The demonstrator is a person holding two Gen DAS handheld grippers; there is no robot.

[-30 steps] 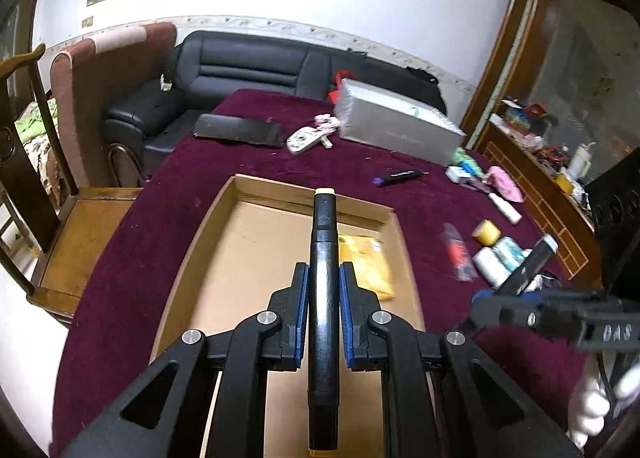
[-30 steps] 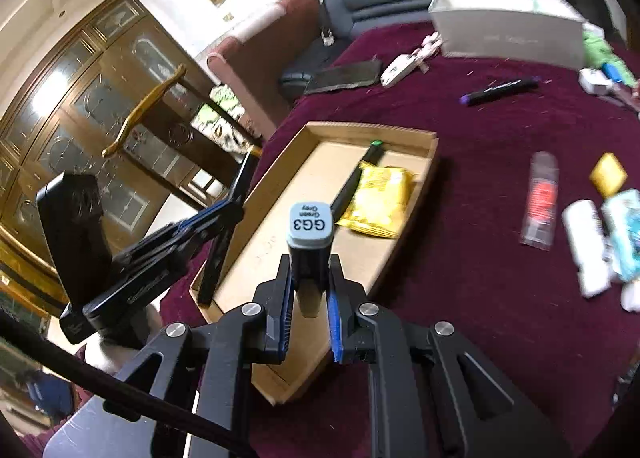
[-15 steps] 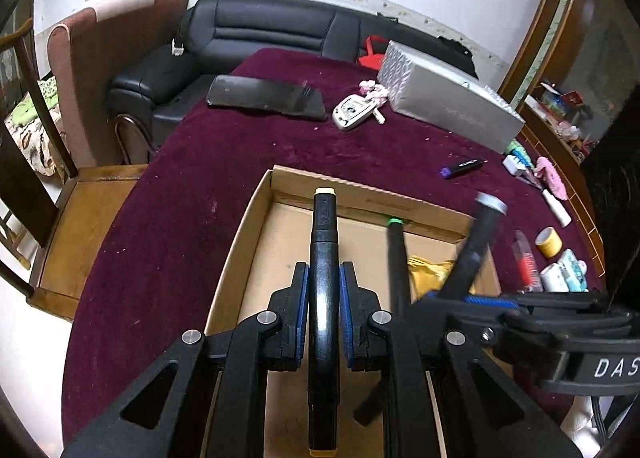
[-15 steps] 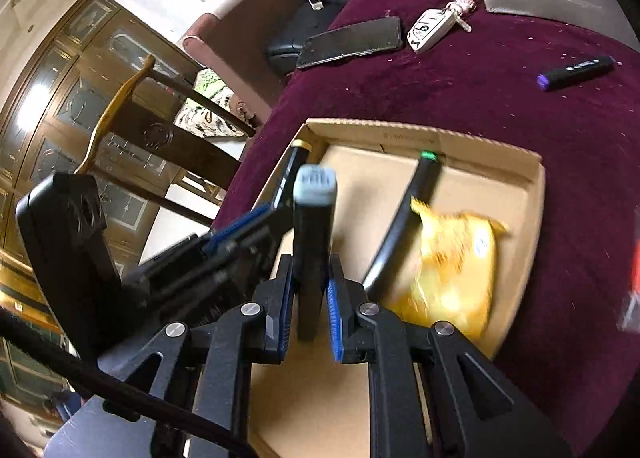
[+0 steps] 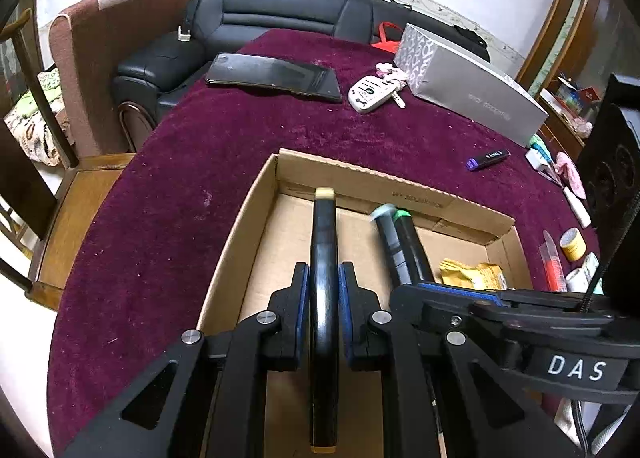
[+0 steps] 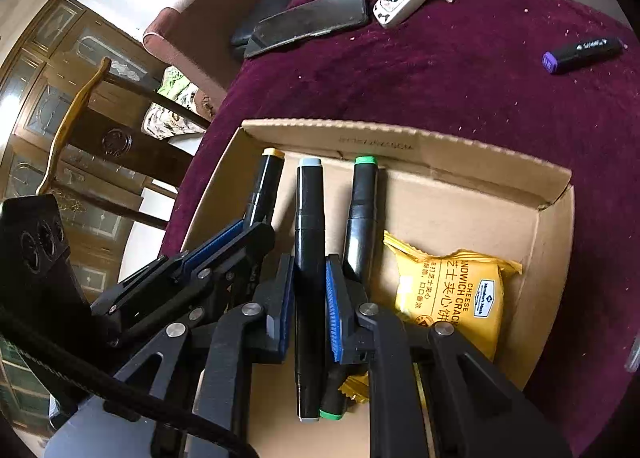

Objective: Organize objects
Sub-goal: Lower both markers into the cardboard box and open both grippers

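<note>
- My left gripper [image 5: 324, 300] is clenched on the yellow-capped marker [image 5: 325, 258], which runs straight out between the blue pads toward the far wall of the cardboard box [image 5: 240, 234]; in the right wrist view this marker [image 6: 264, 186] sits nearest the box's left wall.
- My right gripper [image 6: 310, 298] is clenched on the grey-capped marker [image 6: 309, 218], just beside the left one, its cap pointing at the box's far wall.
- Next over, the green-capped marker [image 6: 362, 210] lies on the box floor, right alongside the grey-capped one; I cannot tell whether the two touch.
- Further right in the box, a yellow cracker packet [image 6: 452, 294] lies by the right wall, its corner under the green-capped marker's near end.
- Outside the box, on the maroon tablecloth [image 5: 168, 194], a black phone [image 5: 276, 76] lies near the far left edge, with a white car key [image 5: 370, 94] just beside it.
- A silver box [image 5: 472, 94] stands at the far right edge of the table.
- A purple-capped marker [image 5: 488, 159] lies alone on the cloth beyond the box's far right corner.
- At the table's right edge I see a red tube [image 5: 552, 262] and a small yellow roll [image 5: 573, 245], near each other.
</note>
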